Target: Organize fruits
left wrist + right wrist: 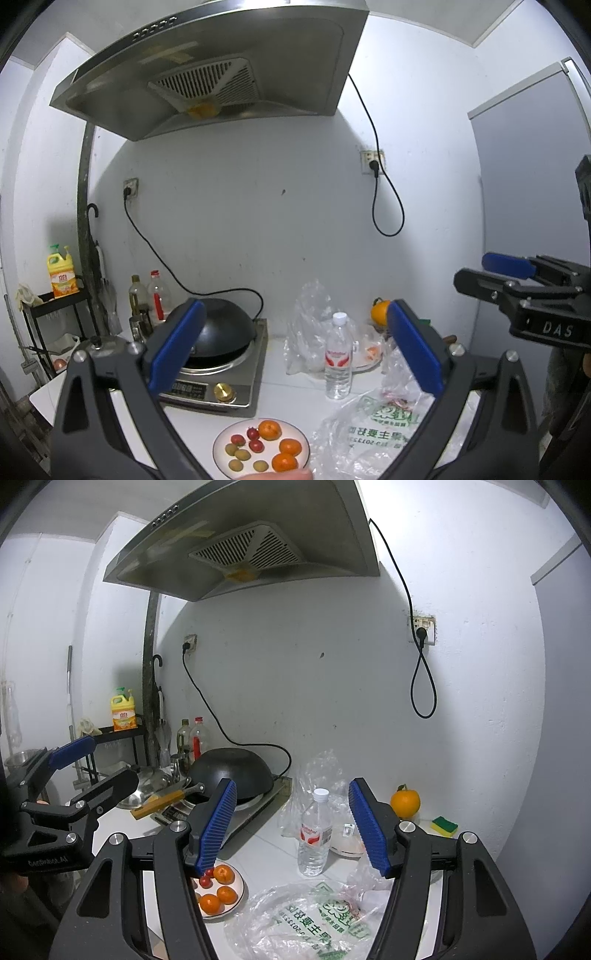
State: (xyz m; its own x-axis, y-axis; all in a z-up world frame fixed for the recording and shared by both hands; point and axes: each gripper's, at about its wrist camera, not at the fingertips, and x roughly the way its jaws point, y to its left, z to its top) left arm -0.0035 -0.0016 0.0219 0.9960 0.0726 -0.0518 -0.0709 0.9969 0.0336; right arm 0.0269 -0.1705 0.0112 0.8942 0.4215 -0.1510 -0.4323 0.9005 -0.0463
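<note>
A white plate (221,439) at the counter's front holds three small oranges (269,430), small red fruits (237,439) and green fruits (242,454). It also shows in the right wrist view (240,884), partly behind my left finger. A larger orange (380,312) stands at the back right, and also shows in the right wrist view (405,802). My left gripper (295,347) is open and empty above the counter. My right gripper (291,830) is open and empty, and appears in the left wrist view (484,271) at the right.
A water bottle (338,358) stands mid-counter. Printed plastic bags (369,432) lie at the front right, clear bags (310,325) behind. An induction cooker with a black wok (218,328) is on the left, bottles (155,295) behind. A sponge (445,826) lies by the wall.
</note>
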